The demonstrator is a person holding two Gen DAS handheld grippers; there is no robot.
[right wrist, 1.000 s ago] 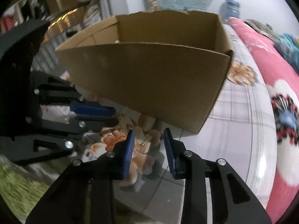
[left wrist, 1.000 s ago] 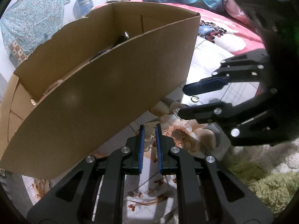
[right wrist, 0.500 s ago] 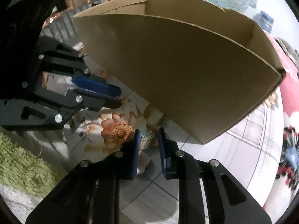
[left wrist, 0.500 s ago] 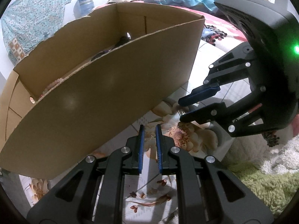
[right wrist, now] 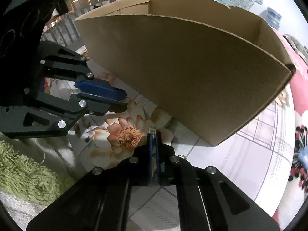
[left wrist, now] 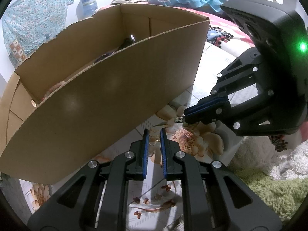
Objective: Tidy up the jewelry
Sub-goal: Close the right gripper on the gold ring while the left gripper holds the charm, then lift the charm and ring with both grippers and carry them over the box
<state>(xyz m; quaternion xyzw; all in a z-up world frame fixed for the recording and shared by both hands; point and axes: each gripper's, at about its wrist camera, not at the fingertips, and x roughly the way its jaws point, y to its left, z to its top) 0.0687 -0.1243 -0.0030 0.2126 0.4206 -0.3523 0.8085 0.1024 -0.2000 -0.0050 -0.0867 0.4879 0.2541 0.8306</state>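
Right gripper [right wrist: 153, 136]: jaws have just been closing and now meet on a small silver jewelry piece [right wrist: 152, 130], a short ladder-like strip that pokes out past the tips. In the left wrist view the same piece [left wrist: 179, 119] shows at the right gripper's tips, low over the floral sheet [left wrist: 192, 140]. Whether it is clear of the fabric yet cannot be told.

Left gripper [left wrist: 154, 134]: jaws close together with a narrow gap, nothing between them. It hangs over the sheet beside the right one, idle.

Step in hand: the pick. Grip looks made, lift not yet done.

Cardboard box [left wrist: 107, 100] stands just behind both grippers, open top, near wall tall. A few dark and pinkish items show inside along the near wall; too small to identify, probably jewelry already dropped in.

Next move, as a judgement: raise the piece straight up until it clears the box's near rim [right wrist: 192, 21], carry it over the opening, then release. The grip is only on one end of a thin piece, so a slow lift is wise; a snag on the sheet or a knock on the rim could pull it loose.

A small ring-like bit [right wrist: 182, 156] lies on the sheet by the right gripper; likely a later pick.
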